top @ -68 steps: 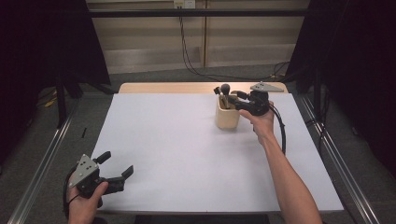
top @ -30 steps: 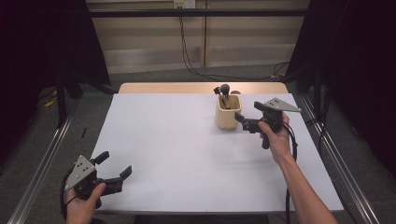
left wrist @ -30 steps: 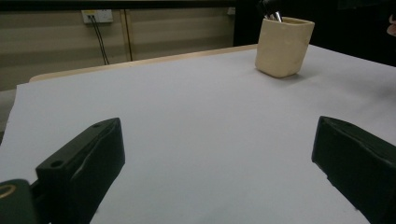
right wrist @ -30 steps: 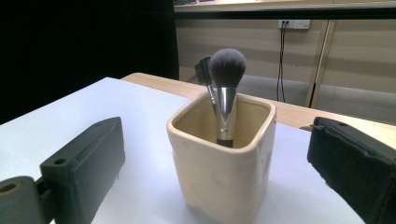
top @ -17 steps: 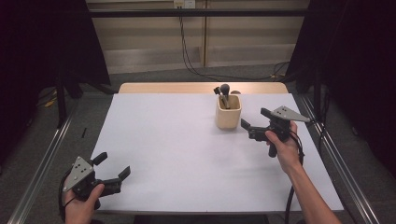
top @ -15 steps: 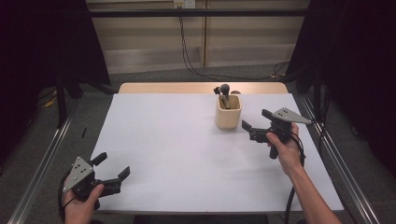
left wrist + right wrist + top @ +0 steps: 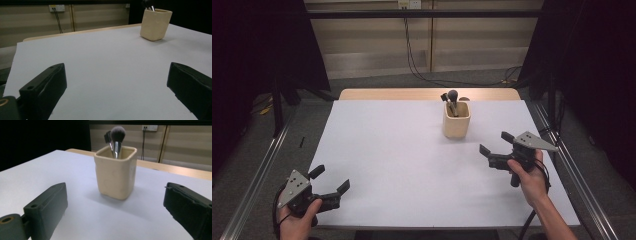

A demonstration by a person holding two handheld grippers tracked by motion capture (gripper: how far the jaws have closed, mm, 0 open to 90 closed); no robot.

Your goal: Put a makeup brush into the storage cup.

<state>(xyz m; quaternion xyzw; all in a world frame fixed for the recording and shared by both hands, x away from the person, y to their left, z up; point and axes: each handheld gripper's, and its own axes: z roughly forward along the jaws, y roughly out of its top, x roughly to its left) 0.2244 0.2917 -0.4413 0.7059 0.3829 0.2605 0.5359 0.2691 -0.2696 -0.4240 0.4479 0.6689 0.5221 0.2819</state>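
The right claw (image 7: 496, 146) has pulled back from the cream holder cup (image 7: 456, 120). A couple of seconds ago it was right up against the cup's rim, beside the brushes; now it sits off to the cup's side and nearer the person, well clear of it, with its jaws spread apart and nothing between them. From that I'd judge the brush it was dealing with has been let go into the cup and this hand's part is done, or at least paused.

In the right gripper view the cup (image 7: 116, 171) stands upright ahead of the claw, centred between the two black jaws, resting on the white worktop (image 7: 37, 177). Inside it a makeup brush (image 7: 117, 137) with a round dark fluffy head and a shiny metal collar stands leaning a little, and a second, smaller brush (image 7: 108, 135) pokes up just beside it. How many more handles sit lower in the cup I cannot tell.

The left claw (image 7: 332, 180) has barely shifted. It waits at the near corner of the worktop (image 7: 402, 170), well apart from the cup, jaws wide and empty; from its own view the cup (image 7: 155, 23) is far ahead and to one side.
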